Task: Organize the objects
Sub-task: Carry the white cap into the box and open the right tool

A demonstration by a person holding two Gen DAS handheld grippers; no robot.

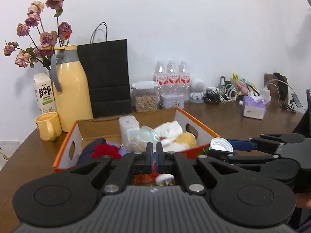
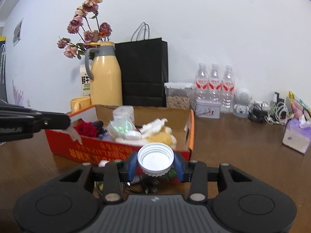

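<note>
White ribbed plastic cap (image 2: 155, 159) pinched in right tongs (image 2: 155, 168) near orange cardboard box (image 2: 191, 128); shallow rim grip risks slipping. Left tongs (image 1: 154, 155) pressed together, empty.

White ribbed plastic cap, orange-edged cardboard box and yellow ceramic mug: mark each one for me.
White ribbed plastic cap (image 2: 155, 158), right wrist view, on its inner face.
Orange-edged cardboard box (image 2: 64, 147), right wrist view, on its red printed front wall.
Yellow ceramic mug (image 1: 43, 127), left wrist view, on its side wall.
</note>
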